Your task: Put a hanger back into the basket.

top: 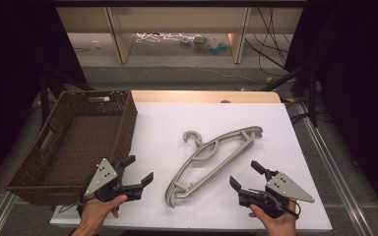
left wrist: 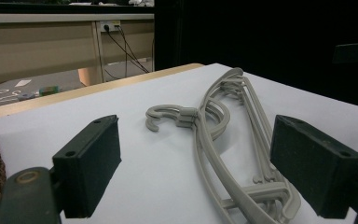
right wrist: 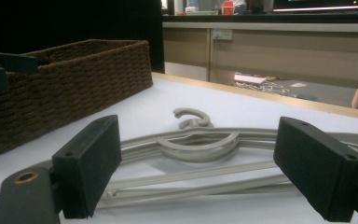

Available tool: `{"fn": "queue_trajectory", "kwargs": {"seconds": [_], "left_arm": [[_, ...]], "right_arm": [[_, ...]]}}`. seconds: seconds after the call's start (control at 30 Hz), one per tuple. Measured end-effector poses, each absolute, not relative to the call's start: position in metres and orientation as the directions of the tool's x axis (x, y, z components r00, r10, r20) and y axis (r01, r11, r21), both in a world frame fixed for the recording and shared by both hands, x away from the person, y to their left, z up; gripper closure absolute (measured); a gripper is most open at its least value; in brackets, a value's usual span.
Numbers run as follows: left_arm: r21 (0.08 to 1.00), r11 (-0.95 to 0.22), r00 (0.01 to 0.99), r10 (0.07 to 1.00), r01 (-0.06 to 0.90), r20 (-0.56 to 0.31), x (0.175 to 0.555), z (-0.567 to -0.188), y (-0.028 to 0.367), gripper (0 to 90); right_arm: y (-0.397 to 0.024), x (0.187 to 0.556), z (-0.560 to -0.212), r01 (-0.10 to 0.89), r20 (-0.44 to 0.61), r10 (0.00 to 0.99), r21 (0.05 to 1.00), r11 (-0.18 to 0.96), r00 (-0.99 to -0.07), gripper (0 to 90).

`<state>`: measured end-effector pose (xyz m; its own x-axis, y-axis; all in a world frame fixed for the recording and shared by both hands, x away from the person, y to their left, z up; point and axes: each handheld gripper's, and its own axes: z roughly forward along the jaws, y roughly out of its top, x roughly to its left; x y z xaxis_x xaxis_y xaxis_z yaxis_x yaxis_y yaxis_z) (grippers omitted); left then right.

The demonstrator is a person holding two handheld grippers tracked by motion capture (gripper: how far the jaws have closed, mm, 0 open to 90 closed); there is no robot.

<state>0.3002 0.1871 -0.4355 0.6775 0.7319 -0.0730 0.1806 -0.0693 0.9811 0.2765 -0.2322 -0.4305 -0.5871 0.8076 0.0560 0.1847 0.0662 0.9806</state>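
A stack of grey plastic hangers (top: 211, 160) lies flat in the middle of the white table top (top: 177, 123), hooks toward the far side. The same hangers (left wrist: 223, 140) lie ahead of my left gripper's jaws, and the hangers (right wrist: 200, 149) stretch across in front of my right gripper's jaws. My left gripper (top: 139, 172) is near the front edge, left of the hangers, open and holding nothing. My right gripper (top: 245, 174) sits right of the hangers, open as well, jaws wide apart.
A brown wicker basket (top: 74, 142) stands on the table's left side, beside my left gripper. The basket (right wrist: 65, 88) rises at the left of the right gripper view. Beyond the far edge are shelf legs, cables and small items on the floor.
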Motion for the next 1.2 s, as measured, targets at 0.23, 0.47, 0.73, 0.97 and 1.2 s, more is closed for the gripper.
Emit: {"fn": "queue_trajectory", "kwargs": {"seconds": [0.23, 0.47, 0.73, 0.97, 1.2], "left_arm": [[0.982, -0.089, 0.69, 0.722, 0.168, -0.053, 0.3, -0.436, 0.182, 16.1], [0.977, -0.091, 0.688, 0.722, 0.193, -0.069, 0.302, -0.437, 0.183, 16.3], [0.971, -0.101, 0.686, 0.723, 0.217, -0.078, 0.31, -0.433, 0.174, 22.4], [0.945, -0.2, 0.711, 0.701, 0.26, -0.048, 0.325, -0.424, 0.149, 25.9], [0.893, -0.312, 0.749, 0.662, 0.325, -0.041, 0.347, -0.426, 0.126, 29.6]], "right_arm": [[-0.234, 0.276, -0.43, 0.19, 0.055, 0.81, 0.979, 0.071, -0.583, 15.8], [-0.235, 0.278, -0.43, 0.148, 0.016, 0.817, 0.985, 0.085, -0.577, 15.9], [-0.236, 0.28, -0.431, 0.137, 0.021, 0.817, 0.988, 0.072, -0.577, 15.9], [-0.238, 0.276, -0.43, 0.203, 0.064, 0.83, 0.977, 0.06, -0.554, 16.1], [-0.238, 0.276, -0.43, 0.218, 0.078, 0.825, 0.974, 0.057, -0.56, 16.2]]}}
